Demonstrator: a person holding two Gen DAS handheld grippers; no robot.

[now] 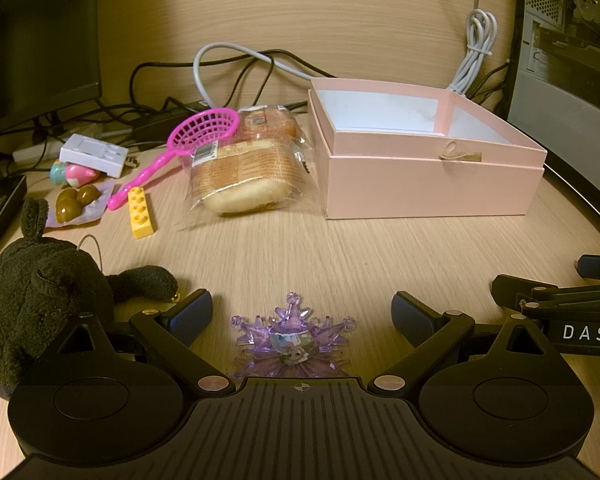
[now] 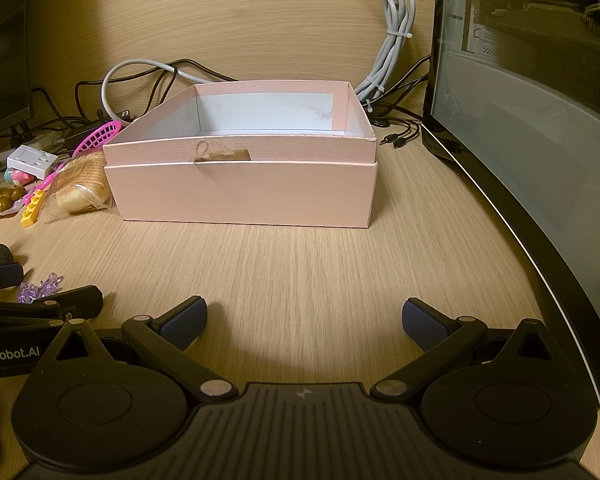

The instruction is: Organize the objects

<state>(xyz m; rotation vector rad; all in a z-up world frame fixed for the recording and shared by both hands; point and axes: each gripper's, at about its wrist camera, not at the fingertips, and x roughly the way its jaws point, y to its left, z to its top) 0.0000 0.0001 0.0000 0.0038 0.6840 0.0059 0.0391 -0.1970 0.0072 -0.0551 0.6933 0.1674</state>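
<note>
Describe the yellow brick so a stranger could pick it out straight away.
Start at the pink box on the desk and look left, past the wrapped bread. Beyond the bread lies a pink toy net; the yellow brick sits at the end of its handle. It is the only yellow thing there, a short studded block.

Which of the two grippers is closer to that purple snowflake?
The left. The snowflake lies on the desk between the open fingers of the left gripper. The right gripper is off to the snowflake's right, over bare desk facing the pink box.
</note>
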